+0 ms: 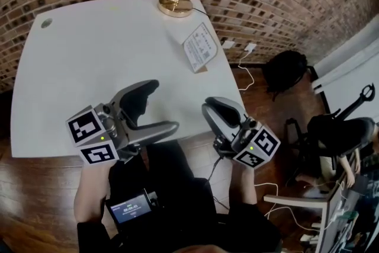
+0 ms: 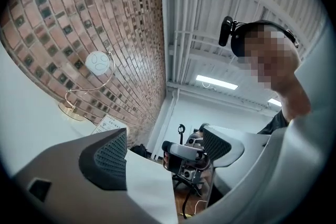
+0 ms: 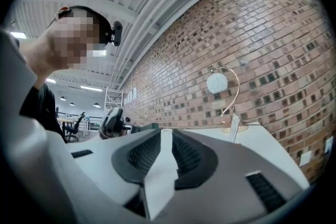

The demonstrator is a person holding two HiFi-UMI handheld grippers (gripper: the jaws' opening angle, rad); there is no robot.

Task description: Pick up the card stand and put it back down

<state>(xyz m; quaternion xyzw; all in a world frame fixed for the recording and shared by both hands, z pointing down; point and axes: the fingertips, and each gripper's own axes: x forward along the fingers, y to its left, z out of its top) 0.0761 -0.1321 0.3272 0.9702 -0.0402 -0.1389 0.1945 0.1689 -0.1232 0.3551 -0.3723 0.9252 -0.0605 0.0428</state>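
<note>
Looking down, I saw the card stand [image 1: 200,47] standing on the white table [image 1: 89,56] close to its right edge, near the gold lamp [image 1: 175,6]. Both grippers hung at the table's near edge, well apart from the stand. The left gripper [image 1: 166,105] was released, its jaws wide apart and empty. The right gripper [image 1: 210,109] showed only a narrow gap, with nothing in it.

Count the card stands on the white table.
1. The card stand stands near the table's right edge, just in front of the gold lamp base. The left gripper and right gripper cover part of the near edge; another could hide there.
</note>
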